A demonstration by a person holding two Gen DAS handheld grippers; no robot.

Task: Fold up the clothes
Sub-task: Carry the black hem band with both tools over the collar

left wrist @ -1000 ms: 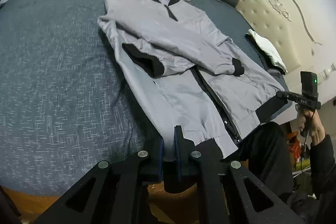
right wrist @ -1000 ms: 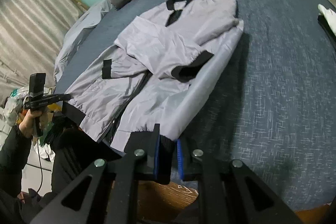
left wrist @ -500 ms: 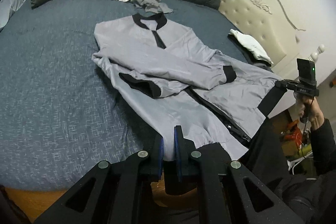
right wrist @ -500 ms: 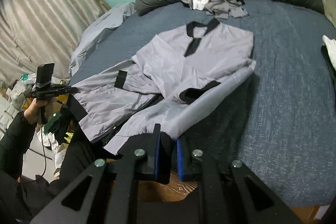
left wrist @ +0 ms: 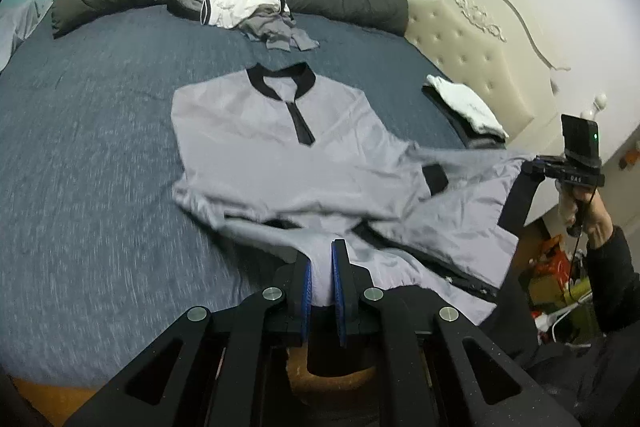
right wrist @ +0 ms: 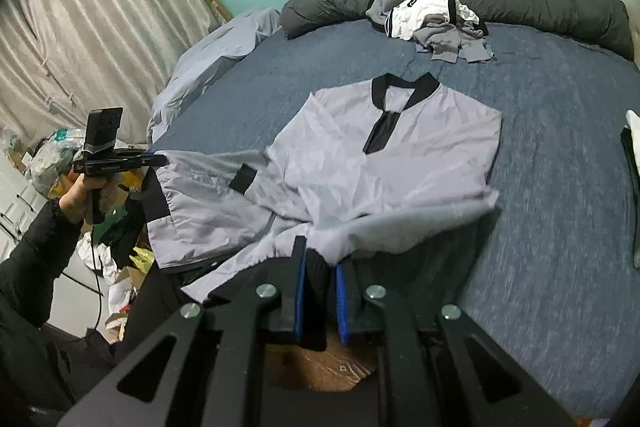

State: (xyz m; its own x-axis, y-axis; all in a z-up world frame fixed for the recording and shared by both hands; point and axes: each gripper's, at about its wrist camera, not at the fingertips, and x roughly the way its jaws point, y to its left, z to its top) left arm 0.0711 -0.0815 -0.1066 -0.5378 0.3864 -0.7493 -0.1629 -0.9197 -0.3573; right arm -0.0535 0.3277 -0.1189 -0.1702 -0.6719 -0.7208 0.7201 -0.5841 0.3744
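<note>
Teal walls and a cream headboard (left wrist: 476, 43) frame the blue bed (left wrist: 100, 147) on which the work is done.

1. Grip. The left gripper (left wrist: 322, 275) is clamped on grey cloth at one bottom corner of the jacket (left wrist: 280, 147). The right gripper (right wrist: 320, 287) is clamped on the black hem band at the other corner. Both jaws stand nearly closed, with fabric filling the gap.

2. Position. The jacket lies front up with its collar (left wrist: 280, 79) toward the far side. Both sleeves are crossed over the chest. The hem end is raised off the bed and blurred.

3. Step in hand, as judged: carrying the hem toward the collar to fold the body in half.

4. Technique. Hold both grippers level and equally spaced so the hem stays taut. Move them together. Keep the crossed sleeves from sliding out. Lay the hem square on the shoulders before releasing.

5. Surroundings. A loose pile of clothes (left wrist: 244, 11) lies beyond the collar; stop short of it.
</note>
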